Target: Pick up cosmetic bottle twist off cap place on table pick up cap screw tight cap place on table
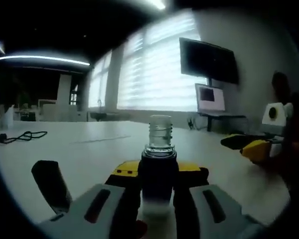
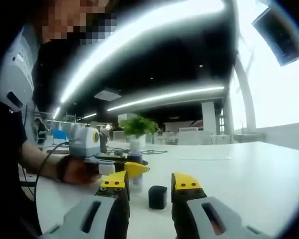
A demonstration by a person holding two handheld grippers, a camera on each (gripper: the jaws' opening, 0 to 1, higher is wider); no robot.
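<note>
Left gripper view: left gripper (image 1: 158, 199) clamps bottle (image 1: 159, 167) upright, cap off, threaded neck bare; its base is hidden by the jaws.
Right gripper view: right gripper (image 2: 149, 186) spread w/ cap (image 2: 157, 196) on table (image 2: 249, 174) just ahead. Looks like pick-up-cap step; next: close on cap, take to neck.

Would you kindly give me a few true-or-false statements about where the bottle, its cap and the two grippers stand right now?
1. The left gripper is shut on the dark cosmetic bottle with the clear threaded neck. True.
2. The bottle has its cap on. False: the threaded neck is bare.
3. The small black cap stands on the white table, between the tips of the right gripper. True.
4. The right gripper is clamped on the cap. False: its jaws stand apart, clear of the cap.
5. A green potted plant stands behind the left gripper. True.
</note>
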